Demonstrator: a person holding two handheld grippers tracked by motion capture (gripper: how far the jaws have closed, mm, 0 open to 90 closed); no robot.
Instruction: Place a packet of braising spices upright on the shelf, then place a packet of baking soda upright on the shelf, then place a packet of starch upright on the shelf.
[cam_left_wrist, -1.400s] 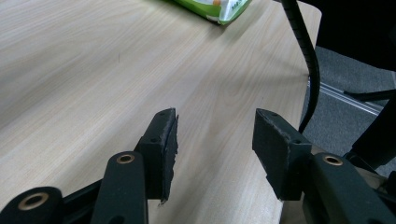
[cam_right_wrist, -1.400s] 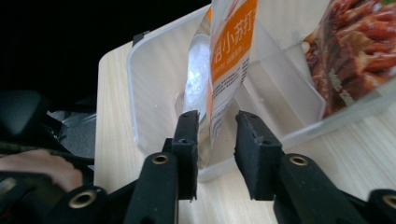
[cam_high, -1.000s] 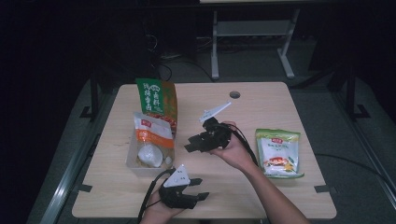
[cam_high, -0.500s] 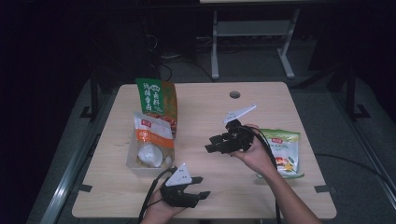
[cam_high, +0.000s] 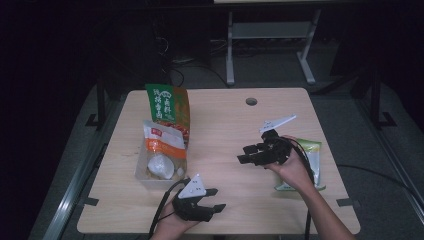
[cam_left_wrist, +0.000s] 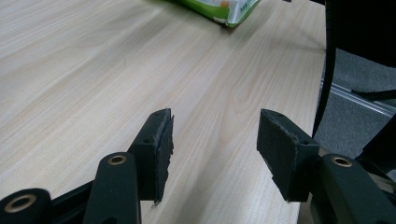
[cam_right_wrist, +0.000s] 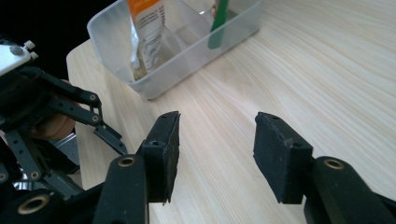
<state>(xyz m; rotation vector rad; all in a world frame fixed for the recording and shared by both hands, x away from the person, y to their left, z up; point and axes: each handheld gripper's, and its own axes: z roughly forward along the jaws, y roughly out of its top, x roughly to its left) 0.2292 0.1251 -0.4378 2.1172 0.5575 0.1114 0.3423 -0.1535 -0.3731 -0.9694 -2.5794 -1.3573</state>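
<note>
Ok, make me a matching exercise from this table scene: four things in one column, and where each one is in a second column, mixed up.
Things:
1. green pouch
2. orange and white packet
3. clear plastic bin
4. light green packet

Places:
A. lying flat on the table under the right forearm
B. on the left half of the table, holding packets
C. standing at the bin's far end
D. leaning inside the bin, nearer the person

Pairs: 1-C, 2-D, 3-B, 4-A
</note>
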